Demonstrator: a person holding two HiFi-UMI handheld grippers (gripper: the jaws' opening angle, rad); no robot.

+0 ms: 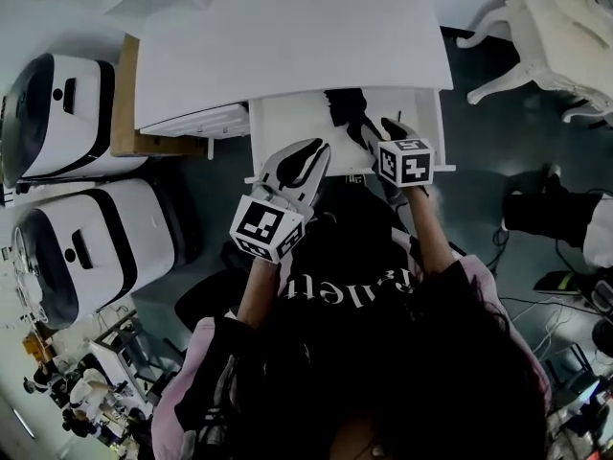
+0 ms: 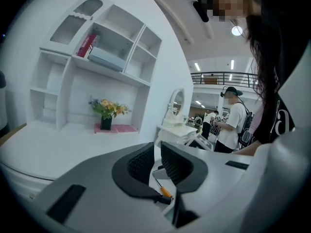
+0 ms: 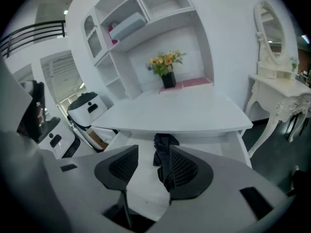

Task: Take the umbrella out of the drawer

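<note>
A black folded umbrella (image 1: 343, 105) lies in the open white drawer (image 1: 278, 132) under the white desk top (image 1: 287, 36). In the right gripper view the umbrella (image 3: 163, 149) lies just ahead of the jaws, partly behind the right finger. My right gripper (image 1: 381, 130) hangs over the drawer's right half, pointing down at the umbrella; this gripper (image 3: 153, 163) is open and its pads do not press on anything. My left gripper (image 1: 305, 159) hovers over the drawer's front edge. Seen in its own view, that gripper (image 2: 156, 160) has its jaws only a narrow gap apart with nothing between them.
Two white-and-black machines (image 1: 57, 113) (image 1: 91, 242) stand left of the desk. A smaller drawer (image 1: 196, 123) is part open beside the big one. A white ornate dressing table (image 3: 279, 89) stands right. Shelves and a flower pot (image 3: 167, 67) back the desk. A person (image 2: 235, 123) stands far off.
</note>
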